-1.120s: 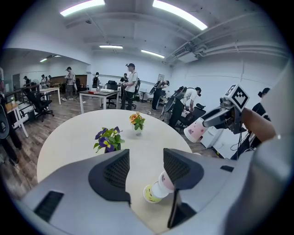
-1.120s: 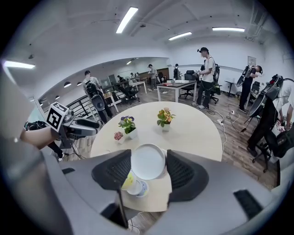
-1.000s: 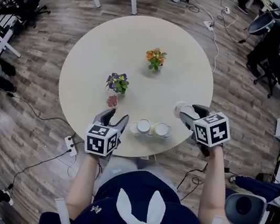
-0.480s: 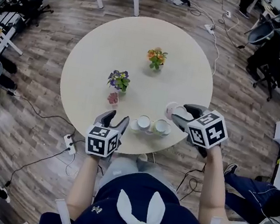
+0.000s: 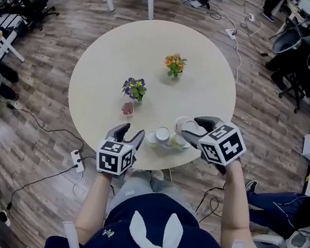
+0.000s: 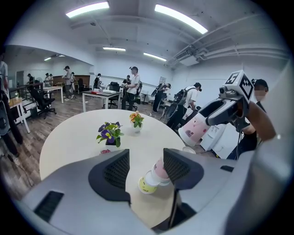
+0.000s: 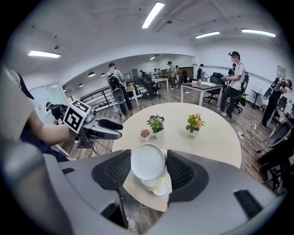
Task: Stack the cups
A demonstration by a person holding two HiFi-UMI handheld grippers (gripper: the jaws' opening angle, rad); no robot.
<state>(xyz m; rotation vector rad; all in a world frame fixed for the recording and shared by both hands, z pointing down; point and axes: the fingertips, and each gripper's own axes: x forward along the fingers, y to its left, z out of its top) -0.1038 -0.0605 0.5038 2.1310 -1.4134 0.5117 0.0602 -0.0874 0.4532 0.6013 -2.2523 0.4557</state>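
Over the near edge of the round beige table (image 5: pixel 112 60), the right gripper (image 5: pixel 189 127) is clamped on a pale pink patterned cup (image 6: pixel 197 131), holding it tilted right by two more small cups (image 5: pixel 162 134) sitting side by side. Left gripper (image 5: pixel 130 131) hovers close by, jaws apart, nothing between them.

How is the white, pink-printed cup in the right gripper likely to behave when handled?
Likely stiff: the white, pink-printed cup looks undented between the right gripper's jaws. Its smooth, tapered wall might slip. Laid sideways, it could roll.
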